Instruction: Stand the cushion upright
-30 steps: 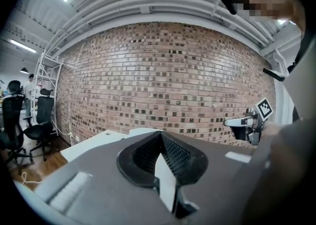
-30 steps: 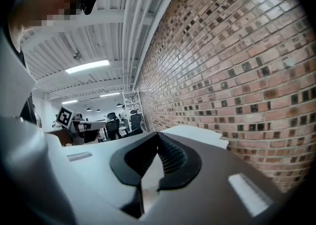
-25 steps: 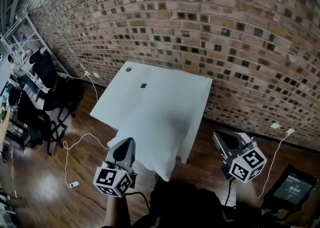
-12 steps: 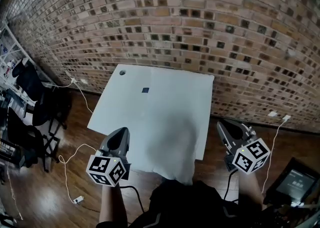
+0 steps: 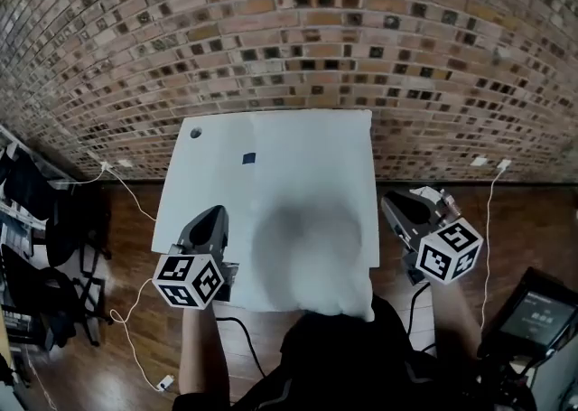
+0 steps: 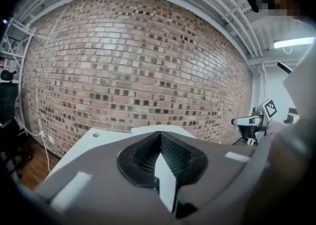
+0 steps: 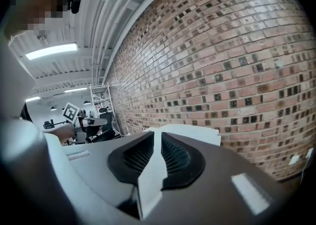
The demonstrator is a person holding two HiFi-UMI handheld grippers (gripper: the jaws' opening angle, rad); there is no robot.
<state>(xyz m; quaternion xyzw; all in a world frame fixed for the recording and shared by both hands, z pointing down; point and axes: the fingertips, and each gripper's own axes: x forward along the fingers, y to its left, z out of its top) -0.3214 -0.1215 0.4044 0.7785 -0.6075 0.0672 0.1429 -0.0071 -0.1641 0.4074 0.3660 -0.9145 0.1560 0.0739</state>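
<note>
cushion point(image 5: 312, 260) flat on table point(image 5: 298, 134) (near edge); my left gripper point(image 5: 213, 216) jaws pressed together, empty; right gripper point(image 5: 394, 205) jaws just parting slightly, empty.

Your head camera looks steeply down from above your chest onto the white table point(image 5: 271, 143). The brick wall point(image 5: 289, 30) runs across the top of its view, with your left gripper point(image 5: 216, 212) and right gripper point(image 5: 389, 201) low at either side. Each gripper camera sits just behind its own jaws, so close that they fill the lower half, and faces almost level across the table toward that wall. All three views share the table's far end and the wall. Each gripper camera also catches the other gripper at its inner edge.
</note>
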